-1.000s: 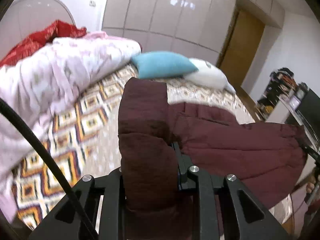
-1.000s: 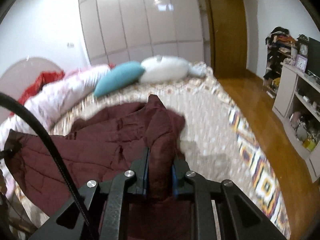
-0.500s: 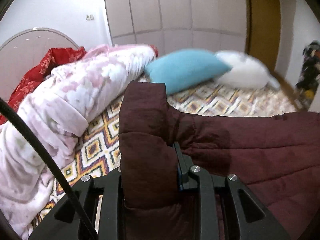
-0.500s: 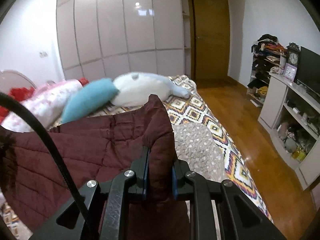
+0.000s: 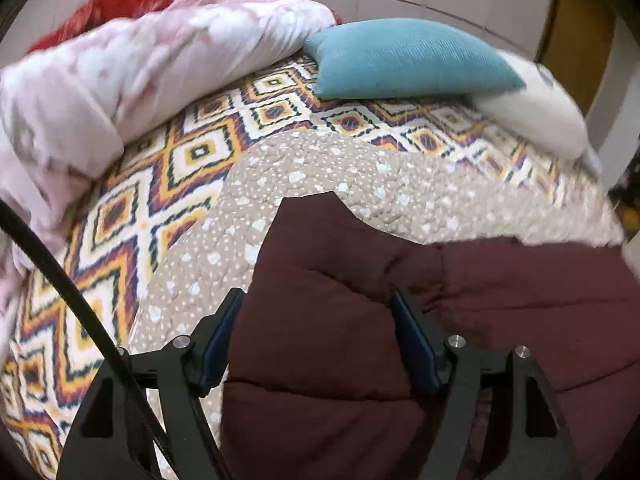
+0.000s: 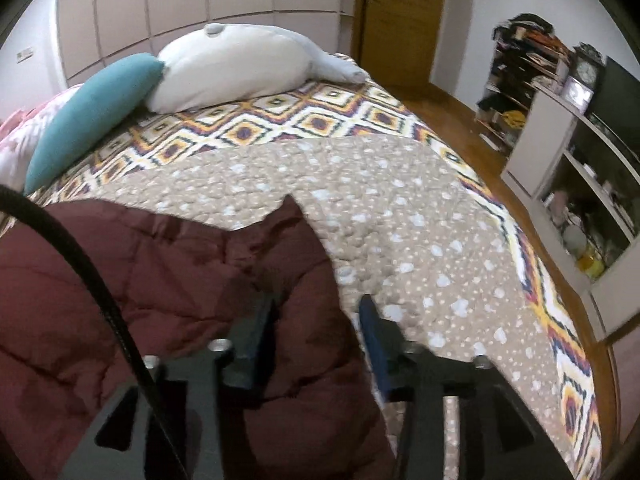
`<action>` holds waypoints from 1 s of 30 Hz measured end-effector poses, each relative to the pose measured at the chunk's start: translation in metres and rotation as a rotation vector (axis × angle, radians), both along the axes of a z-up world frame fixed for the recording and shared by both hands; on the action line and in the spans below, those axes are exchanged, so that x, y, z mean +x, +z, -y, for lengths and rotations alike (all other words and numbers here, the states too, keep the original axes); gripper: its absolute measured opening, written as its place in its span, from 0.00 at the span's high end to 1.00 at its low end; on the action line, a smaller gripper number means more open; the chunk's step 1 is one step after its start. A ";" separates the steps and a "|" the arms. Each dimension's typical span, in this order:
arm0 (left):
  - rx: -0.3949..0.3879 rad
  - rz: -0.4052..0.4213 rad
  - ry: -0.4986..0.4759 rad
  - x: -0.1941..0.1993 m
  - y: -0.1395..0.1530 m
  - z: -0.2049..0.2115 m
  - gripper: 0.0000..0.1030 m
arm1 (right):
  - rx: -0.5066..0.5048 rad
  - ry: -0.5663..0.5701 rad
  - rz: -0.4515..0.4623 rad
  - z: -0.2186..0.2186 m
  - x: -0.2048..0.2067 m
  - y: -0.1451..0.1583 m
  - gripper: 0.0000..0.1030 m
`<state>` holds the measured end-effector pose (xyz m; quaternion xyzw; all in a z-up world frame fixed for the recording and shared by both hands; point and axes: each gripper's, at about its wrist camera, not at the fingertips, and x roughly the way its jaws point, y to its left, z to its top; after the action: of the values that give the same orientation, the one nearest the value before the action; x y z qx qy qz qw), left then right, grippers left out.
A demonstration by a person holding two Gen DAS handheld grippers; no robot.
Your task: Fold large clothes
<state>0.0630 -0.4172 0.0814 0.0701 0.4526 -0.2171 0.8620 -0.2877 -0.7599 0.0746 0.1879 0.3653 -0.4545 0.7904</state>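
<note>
Maroon padding is filling the foreground: one quilted jacket [image 5: 500, 304] is lying on the beige dotted bedspread [image 5: 320, 160] of the bed. Two grippers are showing. The left gripper [image 5: 316, 332] is sitting with its jaws spread wide, a thick fold between them, released. The right gripper [image 6: 316, 320] is likewise parted, fabric touching only its left finger. Two pillows are resting behind, one teal pillow [image 5: 404, 56] and one white pillow [image 6: 236, 68], beside one pink duvet [image 5: 120, 72]

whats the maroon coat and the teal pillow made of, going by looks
Maroon coat: apparently padded synthetic shell, matte; stitched quilt lines and puffy panels suggest filling. Teal pillow: looks like ribbed woven or corduroy-like fabric, matte, with fine parallel ridges; the exact fibre can't be told.
</note>
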 end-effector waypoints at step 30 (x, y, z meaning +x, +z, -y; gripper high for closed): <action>-0.040 0.094 0.149 -0.208 0.003 -0.217 0.29 | 0.119 0.145 -0.056 -0.119 0.022 0.020 0.41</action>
<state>-0.1445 -0.2004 0.0849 0.0291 0.4110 -0.1580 0.8974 -0.2654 -0.6408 0.0945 0.1947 0.4264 -0.3785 0.7981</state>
